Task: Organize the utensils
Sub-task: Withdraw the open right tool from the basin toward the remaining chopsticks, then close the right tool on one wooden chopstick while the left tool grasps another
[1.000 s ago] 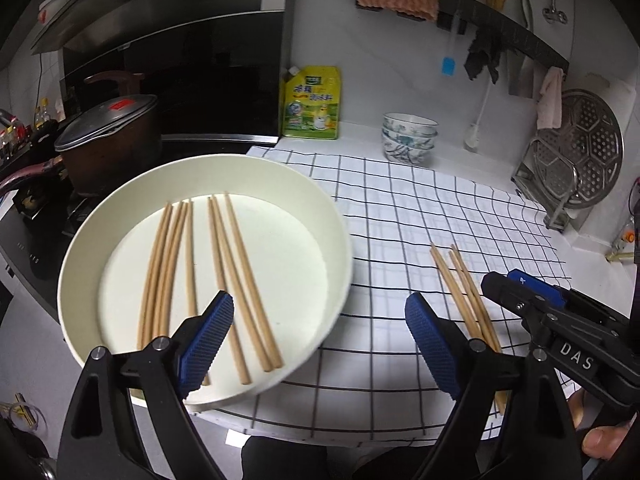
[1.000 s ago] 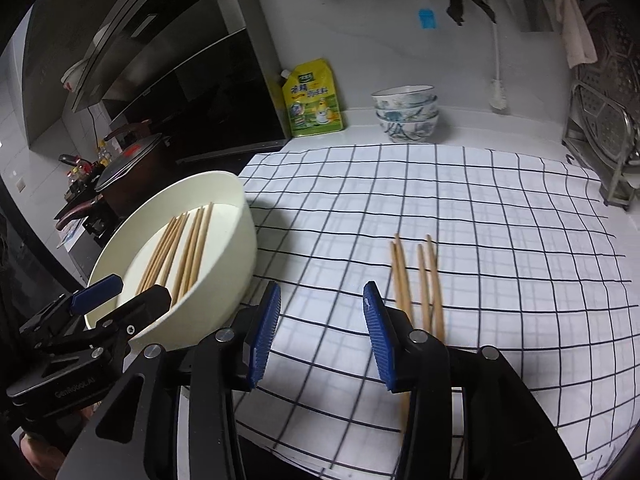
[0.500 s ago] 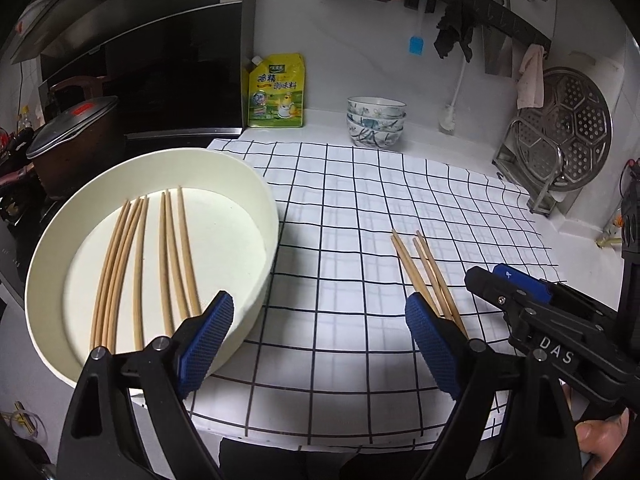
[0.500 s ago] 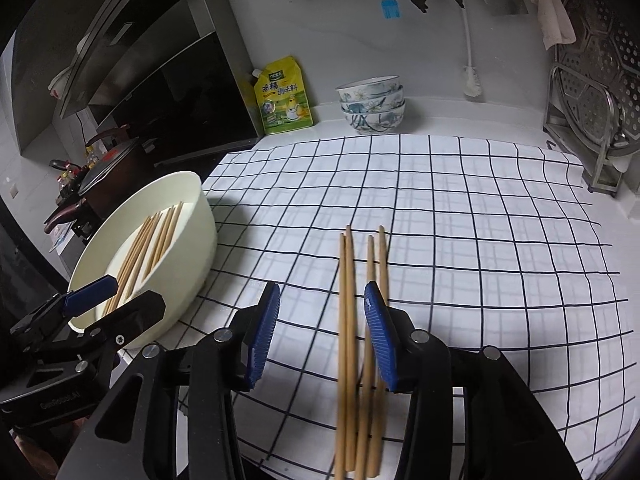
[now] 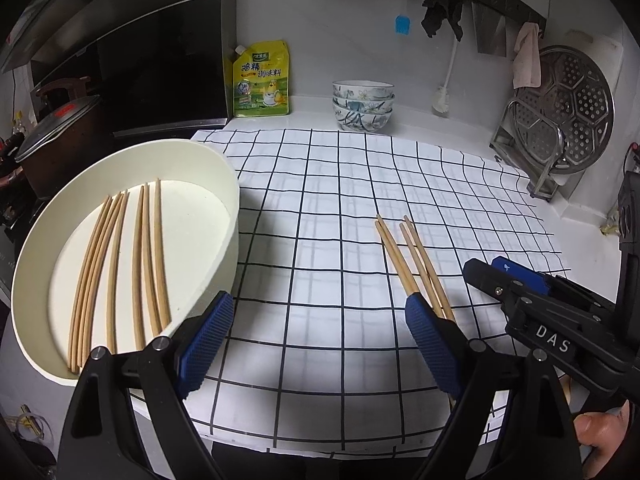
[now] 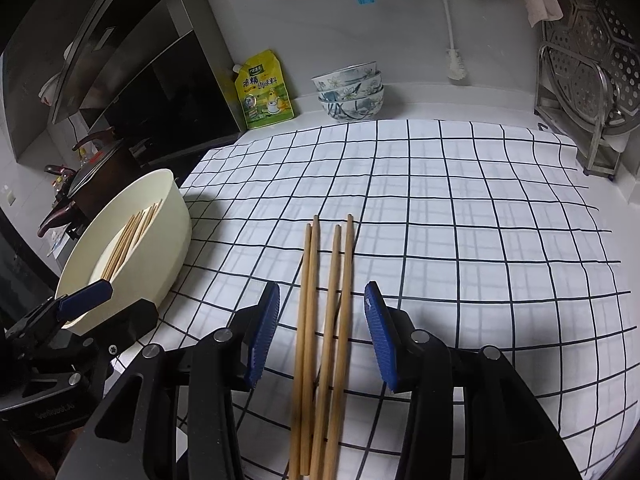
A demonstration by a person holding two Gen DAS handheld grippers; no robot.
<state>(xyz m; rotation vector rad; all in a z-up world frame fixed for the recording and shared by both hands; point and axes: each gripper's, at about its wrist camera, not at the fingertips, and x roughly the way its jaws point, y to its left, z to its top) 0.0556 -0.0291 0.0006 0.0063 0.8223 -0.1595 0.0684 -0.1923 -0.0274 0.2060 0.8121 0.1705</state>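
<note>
The right tongs point(image 6: 320, 332) hang low over the checked cloth point(image 6: 460, 220) with their blue pads partly apart, straddling four loose chopsticks point(image 6: 324, 300) that lie side by side between them; neither pad touches the wood, and a strip of cloth shows on each side of the bundle. The left tongs point(image 5: 316, 344) stand wide apart and hold nothing, one pad over the near rim of the cream basin point(image 5: 224, 168), the other over the cloth just beside the near ends of the same four chopsticks. The basin sits at the left edge of the cloth, its wall touching the fabric, and seven or so more chopsticks point(image 5: 120, 264) lie lengthwise on its flat bottom, crowded toward its left half, so the right half of the bottom is bare. Between the basin and the loose chopsticks runs a broad band of bare cloth, and beyond their far tips the cloth stays bare up to a stack of patterned bowls point(image 5: 363, 104) and a yellow seasoning pouch point(image 5: 262, 80) by the back wall. On the right a metal rack with a round steamer plate point(image 5: 568, 108) stands just off the cloth's edge. The cloth's near edge hangs over the counter front under both tongs. A thumb point(image 5: 596, 424) shows beneath the right tongs' body in the left view.
</note>
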